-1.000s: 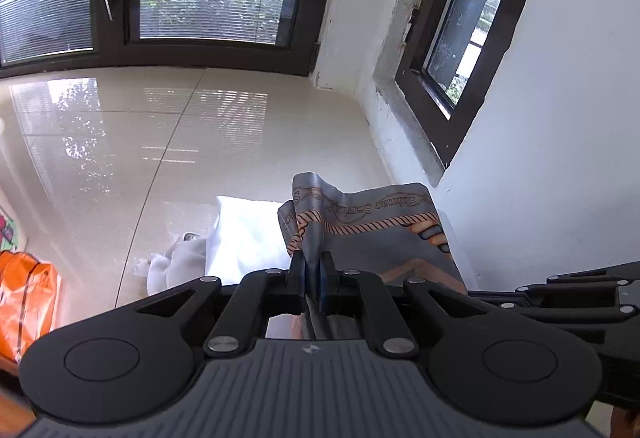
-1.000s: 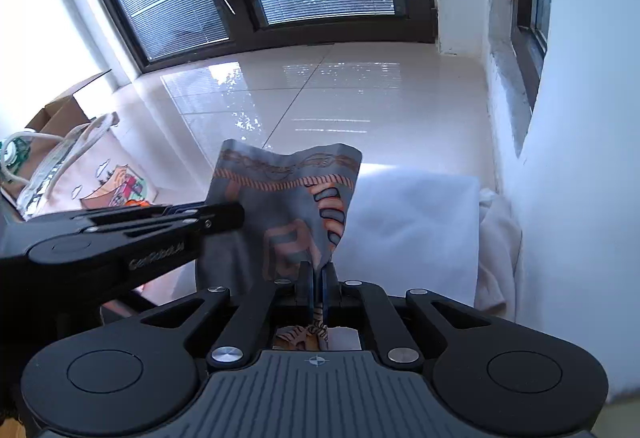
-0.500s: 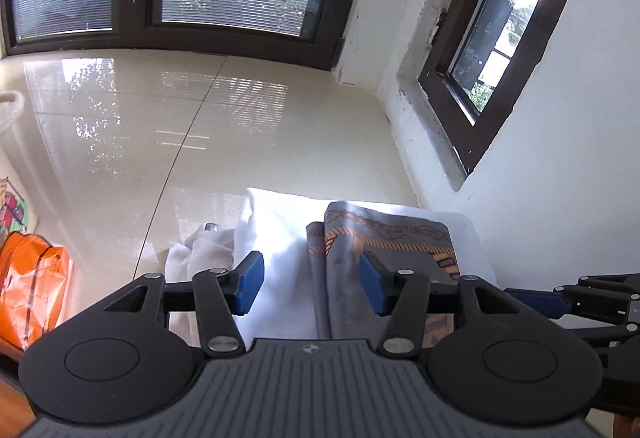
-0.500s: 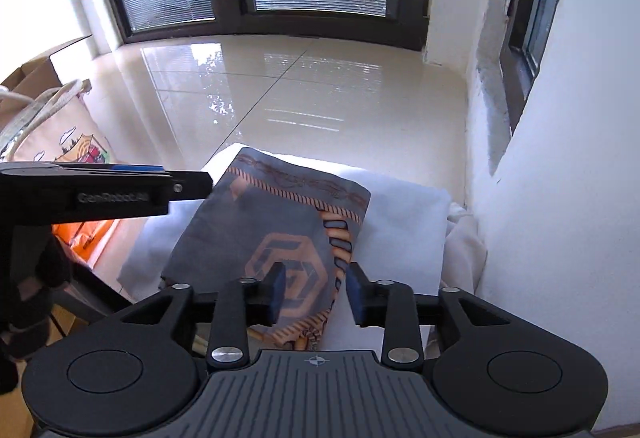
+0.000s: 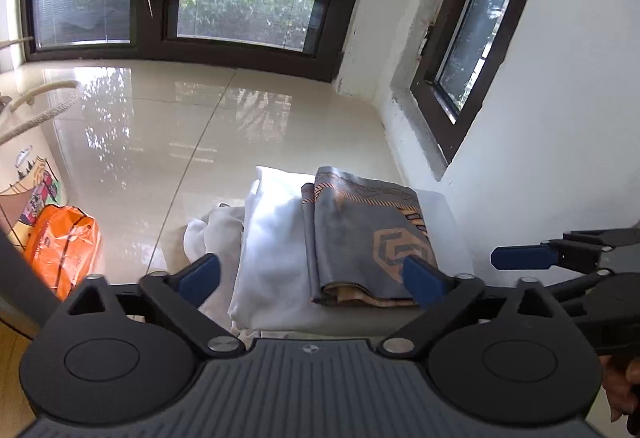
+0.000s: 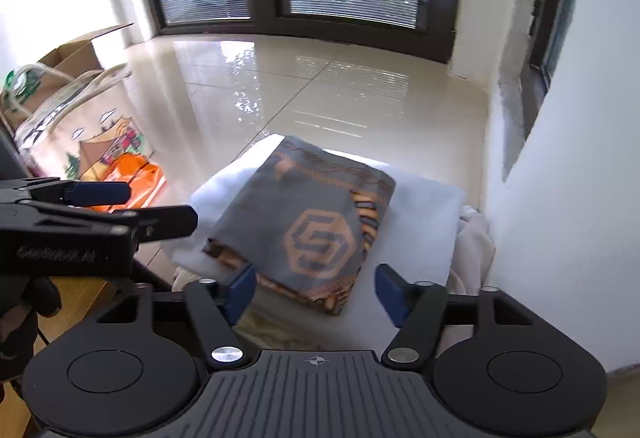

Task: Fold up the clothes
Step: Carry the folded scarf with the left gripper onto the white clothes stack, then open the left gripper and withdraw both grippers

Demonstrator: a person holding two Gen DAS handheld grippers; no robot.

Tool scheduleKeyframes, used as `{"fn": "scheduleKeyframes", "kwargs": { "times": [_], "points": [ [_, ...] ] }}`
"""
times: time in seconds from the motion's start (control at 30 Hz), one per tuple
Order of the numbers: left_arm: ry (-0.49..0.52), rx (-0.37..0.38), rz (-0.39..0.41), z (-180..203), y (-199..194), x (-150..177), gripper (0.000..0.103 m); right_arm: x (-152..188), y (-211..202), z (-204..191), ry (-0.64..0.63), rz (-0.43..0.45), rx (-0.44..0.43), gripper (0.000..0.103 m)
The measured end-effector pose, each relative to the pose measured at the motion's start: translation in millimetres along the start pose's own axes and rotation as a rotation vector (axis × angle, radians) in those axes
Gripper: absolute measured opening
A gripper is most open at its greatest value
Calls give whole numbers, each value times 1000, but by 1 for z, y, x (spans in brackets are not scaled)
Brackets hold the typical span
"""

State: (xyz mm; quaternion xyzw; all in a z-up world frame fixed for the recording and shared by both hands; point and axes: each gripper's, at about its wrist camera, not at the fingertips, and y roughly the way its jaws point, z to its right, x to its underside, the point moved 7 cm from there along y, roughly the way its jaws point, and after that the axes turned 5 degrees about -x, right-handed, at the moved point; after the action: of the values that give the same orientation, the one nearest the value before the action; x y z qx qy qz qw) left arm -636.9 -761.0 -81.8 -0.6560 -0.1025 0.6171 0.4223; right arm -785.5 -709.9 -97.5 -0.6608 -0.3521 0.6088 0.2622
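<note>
Folded grey cloth on white pile; soft, light, slippery-looking.
Left tool, right tool opening wide, empty; pinch stacked near edge.

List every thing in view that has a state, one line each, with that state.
grey patterned cloth: folded, lying flat on the white cloth, released
white cloth: folded, under the grey one
left gripper: jaws opening, nothing held
right gripper: jaws opening, nothing held
orange bag: crumpled, on the floor
</note>
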Motion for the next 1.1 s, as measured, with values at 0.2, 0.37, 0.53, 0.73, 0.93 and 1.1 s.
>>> {"fn": "scheduleKeyframes", "kwargs": {
  "times": [0.2,0.37,0.53,0.73,0.93,1.1],
  "points": [
    [-21,-43,28,-9,-31,14,102,11,-8,-15,-18,-1,-4,87],
    [9,-69,59,-18,-54,22,102,21,-19,-24,0,18,24,90],
    [64,-49,32,-15,-68,36,102,31,-33,-31,42,41,65,92],
    [82,-17,-6,-15,-72,43,102,42,-38,-39,96,53,88,93],
    [146,-3,-26,-8,-72,50,102,53,-39,-37,154,50,107,93],
    [163,21,-36,0,-72,56,102,59,-41,-34,167,41,120,93]
  ]
}}
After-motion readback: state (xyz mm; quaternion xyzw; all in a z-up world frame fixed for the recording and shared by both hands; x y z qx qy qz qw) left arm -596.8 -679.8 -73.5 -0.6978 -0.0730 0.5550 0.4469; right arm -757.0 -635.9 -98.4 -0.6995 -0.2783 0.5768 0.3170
